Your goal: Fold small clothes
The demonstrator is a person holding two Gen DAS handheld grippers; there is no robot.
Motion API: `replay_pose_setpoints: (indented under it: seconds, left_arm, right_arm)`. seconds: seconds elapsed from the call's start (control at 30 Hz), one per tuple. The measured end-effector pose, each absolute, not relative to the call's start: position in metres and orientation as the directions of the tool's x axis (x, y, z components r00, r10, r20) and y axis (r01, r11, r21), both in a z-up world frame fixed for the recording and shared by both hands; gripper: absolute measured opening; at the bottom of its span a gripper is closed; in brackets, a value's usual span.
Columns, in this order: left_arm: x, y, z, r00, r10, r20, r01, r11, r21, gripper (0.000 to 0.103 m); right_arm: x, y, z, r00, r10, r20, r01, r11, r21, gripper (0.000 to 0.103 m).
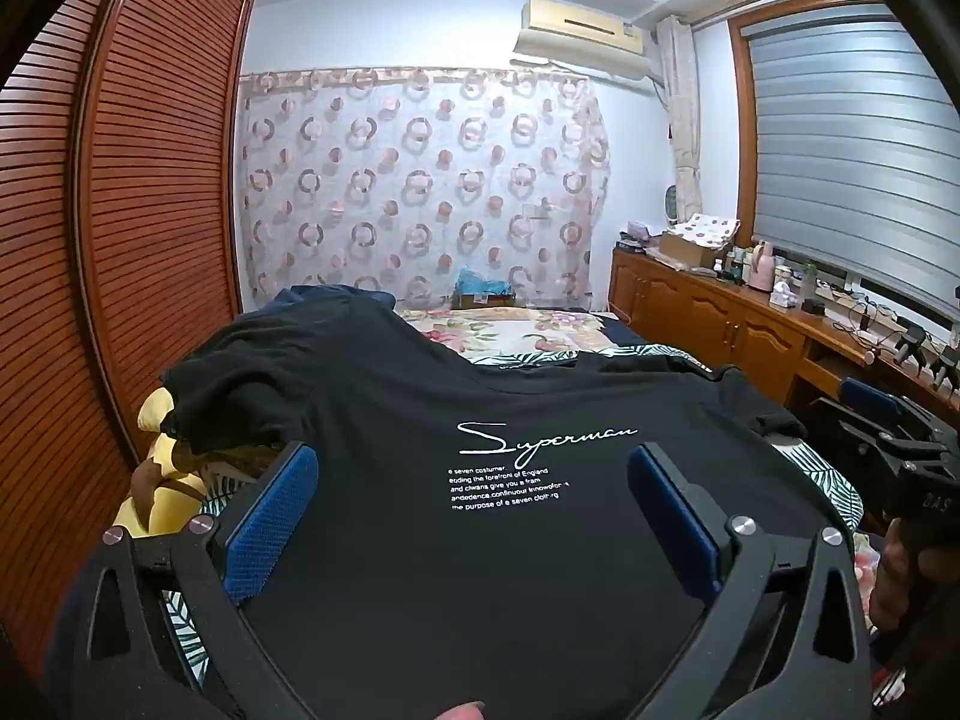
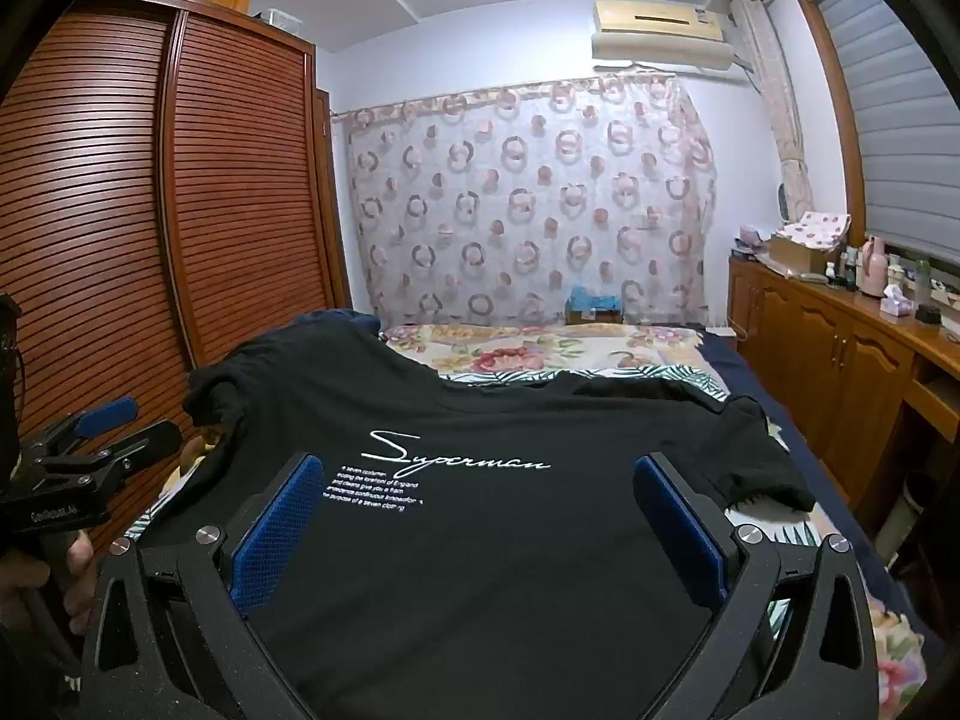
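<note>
A black T-shirt (image 1: 480,396) with a white "Superman" print lies spread flat on the bed, collar toward the far end and sleeves out to both sides. My left gripper (image 1: 471,453) hovers open over the shirt's near half, its blue pads (image 1: 270,516) wide apart and gripping nothing. The same shirt (image 2: 510,414) fills the right wrist view, where my right gripper (image 2: 478,465) also hangs open above it. Each gripper shows at the edge of the other's view: the right gripper (image 1: 888,438) beside the right sleeve, the left gripper (image 2: 102,420) beside the left sleeve.
A floral quilt (image 1: 516,327) covers the bed beyond the shirt. A louvred wooden wardrobe (image 1: 120,240) runs close along the left. Wooden cabinets (image 2: 840,348) with bottles on top line the right wall. A yellow item (image 1: 162,480) lies at the bed's left edge.
</note>
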State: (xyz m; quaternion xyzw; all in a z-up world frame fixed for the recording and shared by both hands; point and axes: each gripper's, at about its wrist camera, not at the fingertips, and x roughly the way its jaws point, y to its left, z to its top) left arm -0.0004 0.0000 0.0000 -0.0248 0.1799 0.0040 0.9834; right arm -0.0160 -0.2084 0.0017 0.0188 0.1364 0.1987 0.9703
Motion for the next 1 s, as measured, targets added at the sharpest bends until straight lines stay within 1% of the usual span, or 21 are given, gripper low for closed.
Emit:
replay_pose_setpoints:
  seconds: [1.0]
  left_arm:
    - [-0.005,-0.004,0.008,0.937,0.007,-0.349,-0.02,0.999,-0.035,0.103]
  right_arm:
    - [-0.018,-0.208,0.002,0.886,0.387,-0.257,-0.377,0.922,0.088,0.103]
